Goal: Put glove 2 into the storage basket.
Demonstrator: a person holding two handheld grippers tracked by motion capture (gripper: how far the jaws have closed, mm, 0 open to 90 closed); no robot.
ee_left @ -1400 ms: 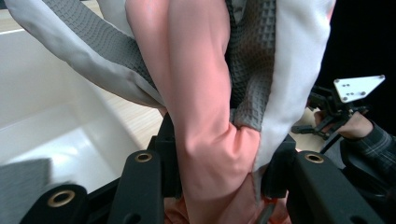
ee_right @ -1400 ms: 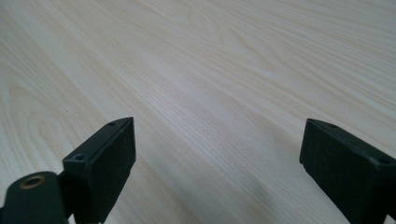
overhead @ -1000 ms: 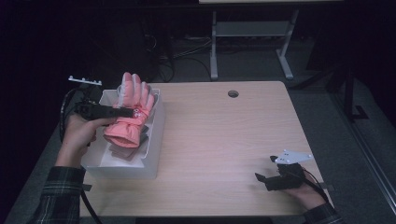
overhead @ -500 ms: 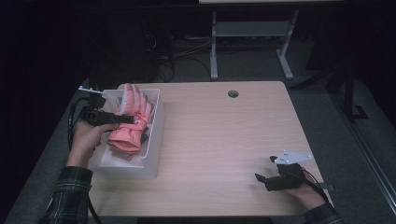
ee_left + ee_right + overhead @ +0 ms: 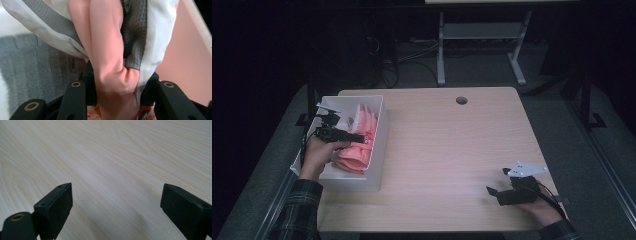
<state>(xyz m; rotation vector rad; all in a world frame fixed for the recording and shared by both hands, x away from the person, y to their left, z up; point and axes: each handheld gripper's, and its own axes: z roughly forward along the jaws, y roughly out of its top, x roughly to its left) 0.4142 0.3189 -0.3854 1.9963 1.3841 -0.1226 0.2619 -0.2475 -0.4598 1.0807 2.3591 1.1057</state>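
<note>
The pink padded fabric glove (image 5: 358,141) lies inside the white rectangular plastic bin (image 5: 379,131), the left claw (image 5: 357,137) clamped on its fabric; placing looks nearly done, release remains. Well away from the bin, the right claw (image 5: 496,186) rests apart on the light wooden table (image 5: 452,150).

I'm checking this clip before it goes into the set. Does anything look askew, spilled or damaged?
Nothing stands out. The left gripper is shut on the pink glove inside the white bin at the table's left edge. The right gripper rests open on bare wood. No spill or damage shows.
</note>
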